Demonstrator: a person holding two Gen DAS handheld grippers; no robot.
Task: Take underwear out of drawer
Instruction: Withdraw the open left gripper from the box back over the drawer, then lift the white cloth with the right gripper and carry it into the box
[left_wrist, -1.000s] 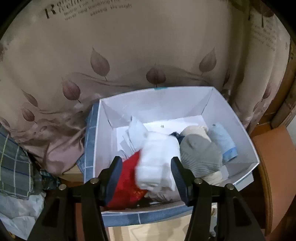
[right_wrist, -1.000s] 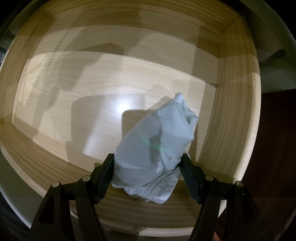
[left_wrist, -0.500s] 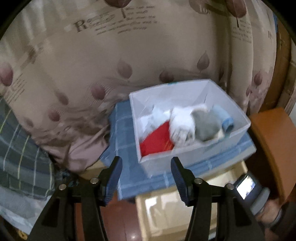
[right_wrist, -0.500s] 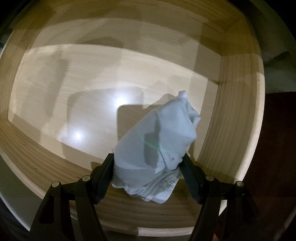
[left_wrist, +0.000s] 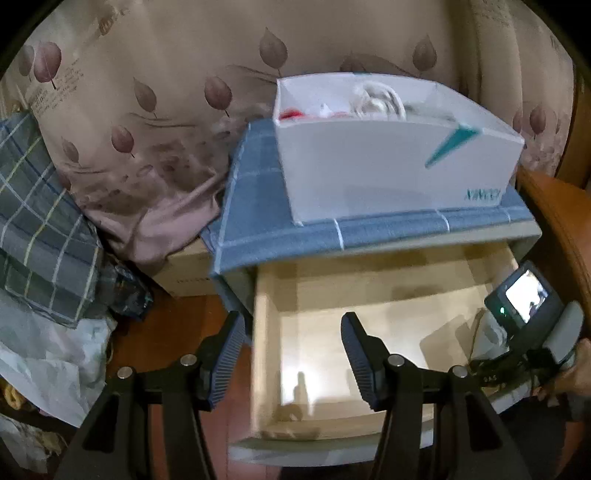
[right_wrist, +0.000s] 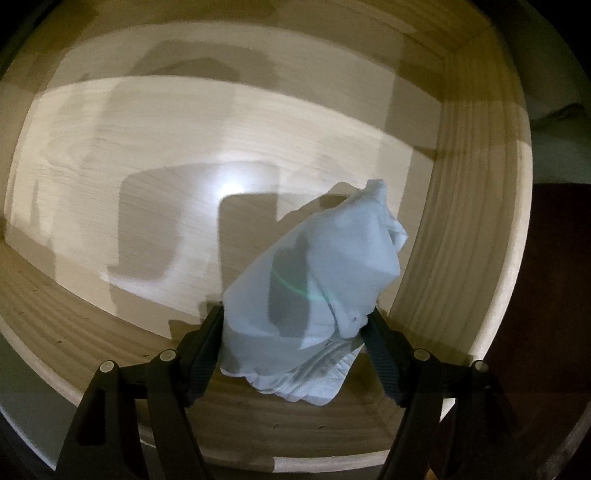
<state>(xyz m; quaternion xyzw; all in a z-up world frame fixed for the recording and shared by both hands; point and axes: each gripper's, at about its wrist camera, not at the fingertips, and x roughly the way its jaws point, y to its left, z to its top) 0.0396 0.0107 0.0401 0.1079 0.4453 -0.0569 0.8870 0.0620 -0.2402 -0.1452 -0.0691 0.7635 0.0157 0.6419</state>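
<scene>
Your right gripper (right_wrist: 295, 328) is still closed on the pale underwear (right_wrist: 314, 295), low inside the wooden drawer (right_wrist: 476, 229), close to its right wall. Your left gripper (left_wrist: 293, 356) is wide open and holds nothing; in the last second it has pulled back from the white box (left_wrist: 399, 173), so that garment is delivered. Lift the underwear straight up: the front edge is near, the room above is free.

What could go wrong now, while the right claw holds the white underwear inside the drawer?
1. The underwear hangs loose below the right claw; it may slip out during lifting.
2. It sits near the wooden drawer's right wall and might catch there.
3. The white box already looks full, so it may not fit in.
</scene>
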